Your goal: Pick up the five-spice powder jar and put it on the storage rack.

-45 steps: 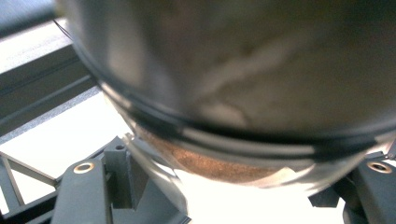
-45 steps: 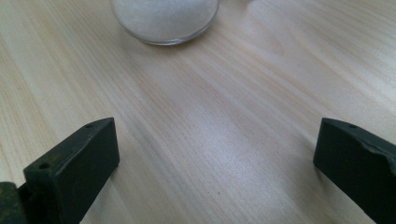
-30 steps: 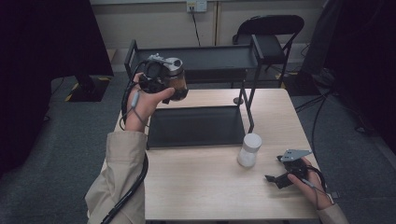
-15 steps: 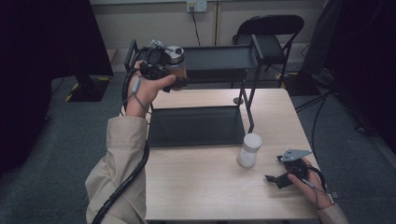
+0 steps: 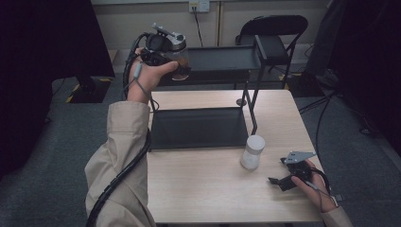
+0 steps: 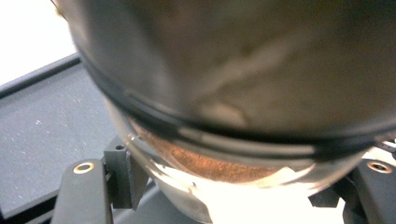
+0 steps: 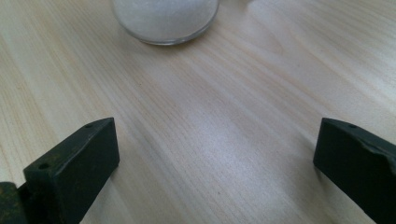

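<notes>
Left hand-held gripper (image 5: 176,64) clamps a brown-filled jar (image 5: 178,60) at eleven o'clock, raised level with the rack's upper shelf (image 5: 222,59), apparently for shelving; right hand-held gripper (image 5: 283,176) rests released beside the white jar (image 5: 252,152) on the worktop (image 5: 208,184).

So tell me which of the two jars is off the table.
The brown-filled jar, clamped in the left gripper beside the upper shelf; the white-filled jar stands on the table.

In the left gripper view the blurred jar (image 6: 233,93) of brown powder runs off the picture from 9 through 12 to 3 o'clock and hides most of the left claw (image 6: 233,186), while in the right gripper view the white jar (image 7: 166,18) is cut off at 12 o'clock.
</notes>
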Action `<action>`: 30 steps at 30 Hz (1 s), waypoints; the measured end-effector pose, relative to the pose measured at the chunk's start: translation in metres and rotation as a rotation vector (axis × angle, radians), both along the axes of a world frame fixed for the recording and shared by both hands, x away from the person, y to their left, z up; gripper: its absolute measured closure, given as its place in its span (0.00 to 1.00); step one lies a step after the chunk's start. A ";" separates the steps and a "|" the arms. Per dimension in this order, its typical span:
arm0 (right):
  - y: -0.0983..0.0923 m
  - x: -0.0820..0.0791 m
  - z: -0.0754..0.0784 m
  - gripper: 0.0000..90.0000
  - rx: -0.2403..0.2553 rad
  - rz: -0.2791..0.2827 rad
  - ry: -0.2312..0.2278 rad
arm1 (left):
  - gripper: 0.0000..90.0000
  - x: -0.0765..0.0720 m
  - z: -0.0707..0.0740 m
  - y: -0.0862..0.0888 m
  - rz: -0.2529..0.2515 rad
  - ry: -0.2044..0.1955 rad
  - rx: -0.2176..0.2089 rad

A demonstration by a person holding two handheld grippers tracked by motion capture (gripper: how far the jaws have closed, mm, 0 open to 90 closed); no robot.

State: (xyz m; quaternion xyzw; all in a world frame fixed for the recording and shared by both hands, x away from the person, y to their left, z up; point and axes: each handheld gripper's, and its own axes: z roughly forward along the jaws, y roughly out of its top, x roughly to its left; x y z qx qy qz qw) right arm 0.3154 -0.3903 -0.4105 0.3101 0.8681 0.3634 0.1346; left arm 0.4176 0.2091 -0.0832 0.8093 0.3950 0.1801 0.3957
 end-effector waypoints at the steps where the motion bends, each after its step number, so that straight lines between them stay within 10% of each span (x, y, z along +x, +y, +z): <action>1: 0.000 0.000 0.000 0.00 0.000 0.000 0.000 | 0.33 0.005 0.002 -0.002 0.008 0.004 0.006; 30: 0.000 0.000 0.000 0.00 0.000 -0.002 -0.001 | 0.33 0.057 -0.014 -0.021 0.074 0.013 0.027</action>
